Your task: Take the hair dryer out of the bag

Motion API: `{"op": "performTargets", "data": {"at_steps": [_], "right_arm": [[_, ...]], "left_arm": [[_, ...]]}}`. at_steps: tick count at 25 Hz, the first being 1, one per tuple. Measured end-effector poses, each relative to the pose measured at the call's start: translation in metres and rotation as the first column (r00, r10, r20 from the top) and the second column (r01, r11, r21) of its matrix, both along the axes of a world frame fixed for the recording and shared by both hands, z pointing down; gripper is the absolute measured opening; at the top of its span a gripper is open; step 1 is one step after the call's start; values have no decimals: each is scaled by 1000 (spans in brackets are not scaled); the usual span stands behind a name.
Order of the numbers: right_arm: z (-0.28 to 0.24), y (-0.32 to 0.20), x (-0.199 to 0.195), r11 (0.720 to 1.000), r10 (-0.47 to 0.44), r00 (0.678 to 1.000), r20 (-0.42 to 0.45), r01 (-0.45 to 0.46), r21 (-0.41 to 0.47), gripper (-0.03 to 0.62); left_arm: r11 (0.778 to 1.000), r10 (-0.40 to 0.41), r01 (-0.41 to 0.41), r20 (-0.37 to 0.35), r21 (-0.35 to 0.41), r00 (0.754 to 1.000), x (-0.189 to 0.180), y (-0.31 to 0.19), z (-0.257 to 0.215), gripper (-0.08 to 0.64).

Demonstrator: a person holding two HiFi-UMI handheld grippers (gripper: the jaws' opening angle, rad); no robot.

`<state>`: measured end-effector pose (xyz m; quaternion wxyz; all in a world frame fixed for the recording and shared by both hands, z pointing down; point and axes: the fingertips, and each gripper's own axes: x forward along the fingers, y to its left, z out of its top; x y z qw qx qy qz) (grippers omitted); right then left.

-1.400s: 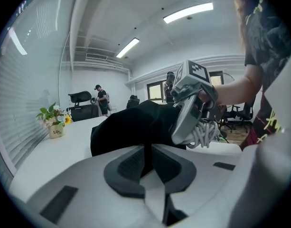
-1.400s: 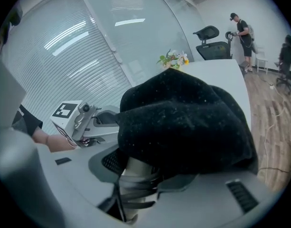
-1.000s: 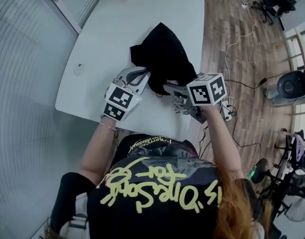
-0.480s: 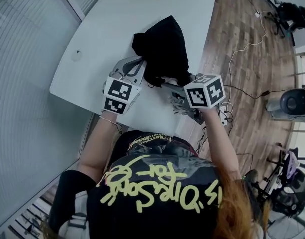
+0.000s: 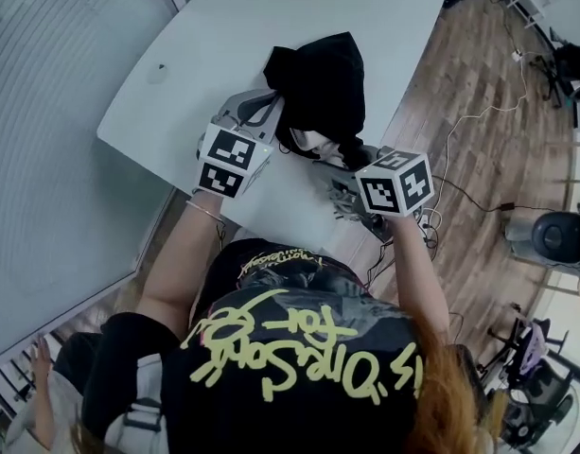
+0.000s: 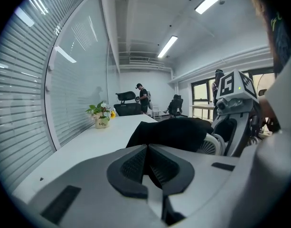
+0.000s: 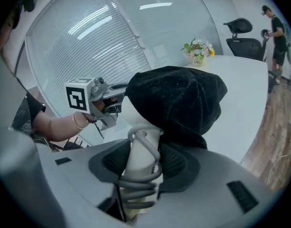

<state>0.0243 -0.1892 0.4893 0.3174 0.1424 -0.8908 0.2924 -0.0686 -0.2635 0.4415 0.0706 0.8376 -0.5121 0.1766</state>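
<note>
A white table [image 5: 271, 26] is seen across the upper centre, bordered by a blinded glass wall [image 5: 53, 112] at left and wooden floor [image 5: 479, 149] at right. Potted flowers [image 6: 101, 115] are set at its far end, near a black office chair [image 7: 247, 44].

hair dryer [image 7: 138, 146] head hidden, covered by black bag [image 7: 176, 99]

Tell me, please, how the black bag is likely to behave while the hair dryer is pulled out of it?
Probably floppy: the black bag slumps on the table and drapes over the hair dryer. It likely weighs little, so it could drag along unless the left gripper, shut on its edge, holds it back. Its fuzzy-looking fabric may cling rather than slip.
</note>
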Motion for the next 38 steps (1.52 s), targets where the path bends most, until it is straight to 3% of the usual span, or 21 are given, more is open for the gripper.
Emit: {"op": "performTargets", "data": {"at_steps": [11, 19, 38], "right_arm": [[5, 25, 2, 979, -191, 981, -35, 193, 66, 187], [-26, 54, 18, 952, -280, 959, -31, 282, 122, 187], [-42, 82, 45, 919, -358, 933, -41, 360, 159, 187]], "left_arm": [[998, -60, 60, -6, 3, 998, -10, 1, 4, 2], [996, -90, 90, 12, 11, 996, -4, 20, -15, 2], [995, -95, 94, 60, 12, 994, 9, 16, 4, 2]]}}
